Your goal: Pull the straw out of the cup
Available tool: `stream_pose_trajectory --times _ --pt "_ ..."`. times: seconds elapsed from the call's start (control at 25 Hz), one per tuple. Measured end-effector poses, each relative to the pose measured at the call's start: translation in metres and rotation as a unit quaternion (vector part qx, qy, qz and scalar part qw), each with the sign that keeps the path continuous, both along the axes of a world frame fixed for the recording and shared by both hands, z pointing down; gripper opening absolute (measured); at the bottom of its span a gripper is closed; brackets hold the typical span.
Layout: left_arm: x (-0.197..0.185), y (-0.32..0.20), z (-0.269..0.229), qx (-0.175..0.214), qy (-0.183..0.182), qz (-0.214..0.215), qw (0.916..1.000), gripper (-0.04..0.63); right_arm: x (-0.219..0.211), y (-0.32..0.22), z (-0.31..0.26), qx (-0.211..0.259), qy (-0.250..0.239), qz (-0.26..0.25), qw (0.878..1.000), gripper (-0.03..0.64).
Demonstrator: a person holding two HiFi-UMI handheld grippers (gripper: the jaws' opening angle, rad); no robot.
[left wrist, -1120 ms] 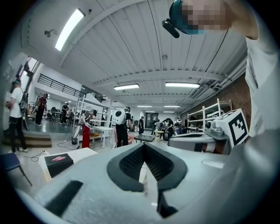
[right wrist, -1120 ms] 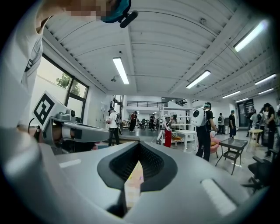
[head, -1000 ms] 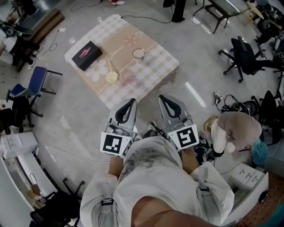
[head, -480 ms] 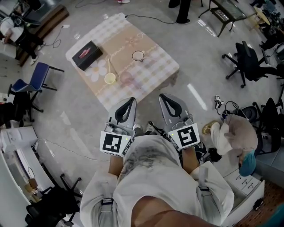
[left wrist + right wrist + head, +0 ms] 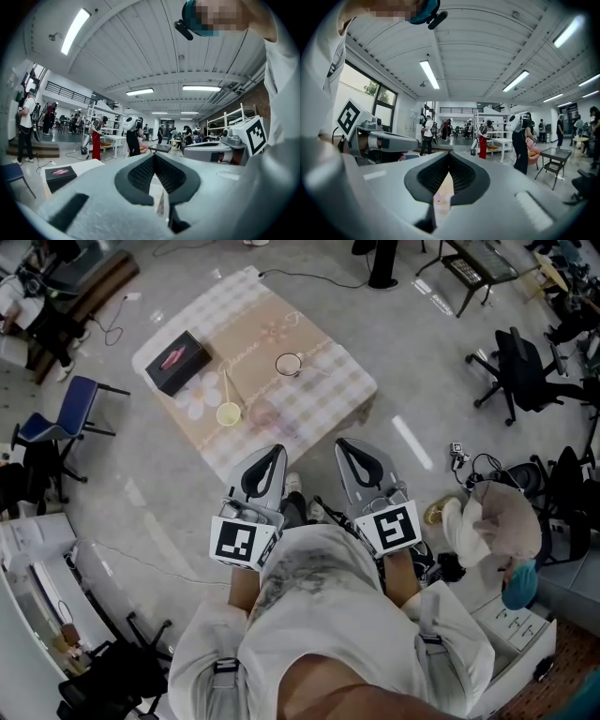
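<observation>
Pale grey floor [image 5: 422, 381]; blue chair [image 5: 37, 430] at the left edge, black office chairs [image 5: 517, 357] upper right; strip lights [image 5: 431, 74] on a white ribbed ceiling [image 5: 487, 42].

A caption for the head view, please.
Left gripper and right gripper, both shut, point toward a table holding cup and straw.

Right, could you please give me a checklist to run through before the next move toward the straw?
1. Straw in cup: ok; the straw stands tilted in the yellow cup on the table.
2. Left gripper free: ok; jaws together, nothing between them.
3. Right gripper free: ok; jaws together, empty.
4. Jaws ready to grasp: not ok; both are shut, so one must open.
5. Cup within reach: not ok; both grippers are held by the person's body, short of the table.
6. Space beside the cup: cannot tell; a faint round shape next to it may be a clear cup.
</observation>
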State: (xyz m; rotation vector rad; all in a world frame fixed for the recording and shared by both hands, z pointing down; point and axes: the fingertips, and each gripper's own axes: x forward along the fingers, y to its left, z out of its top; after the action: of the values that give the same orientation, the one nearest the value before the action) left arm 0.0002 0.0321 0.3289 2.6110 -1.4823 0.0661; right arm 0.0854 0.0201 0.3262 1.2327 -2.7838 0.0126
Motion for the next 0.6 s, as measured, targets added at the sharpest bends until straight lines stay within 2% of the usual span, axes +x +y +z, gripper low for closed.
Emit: stream_pose_trajectory --times 0.6 --pt "-0.02 -0.075 0.002 -0.001 0.01 0.032 0.9994 0.006 -0.021 -0.071 0.004 -0.01 0.031 0.025 0.999 0.009"
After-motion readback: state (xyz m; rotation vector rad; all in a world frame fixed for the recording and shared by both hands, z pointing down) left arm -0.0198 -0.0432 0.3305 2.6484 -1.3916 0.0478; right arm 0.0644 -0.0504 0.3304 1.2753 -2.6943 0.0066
